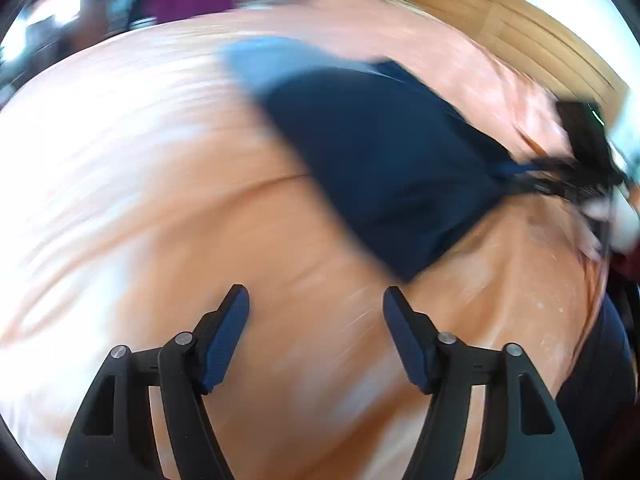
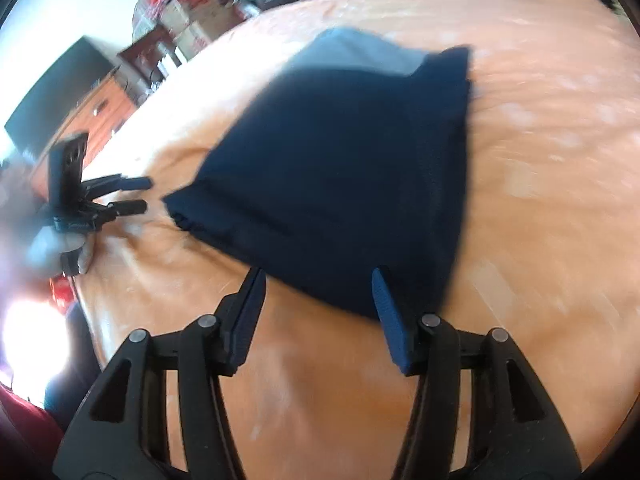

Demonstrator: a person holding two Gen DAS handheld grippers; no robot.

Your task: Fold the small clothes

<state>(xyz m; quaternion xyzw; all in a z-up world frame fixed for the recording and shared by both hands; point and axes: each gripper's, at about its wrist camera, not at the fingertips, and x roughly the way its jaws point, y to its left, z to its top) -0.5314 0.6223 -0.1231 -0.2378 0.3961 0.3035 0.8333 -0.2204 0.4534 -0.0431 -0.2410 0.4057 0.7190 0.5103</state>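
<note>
A dark navy garment (image 1: 392, 168) lies flat on the orange bed sheet (image 1: 160, 220), with a light blue piece (image 1: 256, 64) showing at its far end. My left gripper (image 1: 316, 300) is open above bare sheet, just short of the garment's near corner. In the right wrist view the same navy garment (image 2: 348, 168) fills the middle. My right gripper (image 2: 318, 276) is open, with the cloth's near edge showing between its fingertips. The left gripper (image 2: 134, 194) shows at the left, by the cloth's corner. The right gripper (image 1: 560, 188) appears at the cloth's right corner. Both views are motion-blurred.
The orange sheet (image 2: 540, 200) covers a bed that fills both views. Beyond its left edge stand a wooden dresser (image 2: 100, 108), a dark screen (image 2: 52, 96) and stacked boxes (image 2: 188, 20). A wooden panel (image 1: 500, 20) runs behind the bed.
</note>
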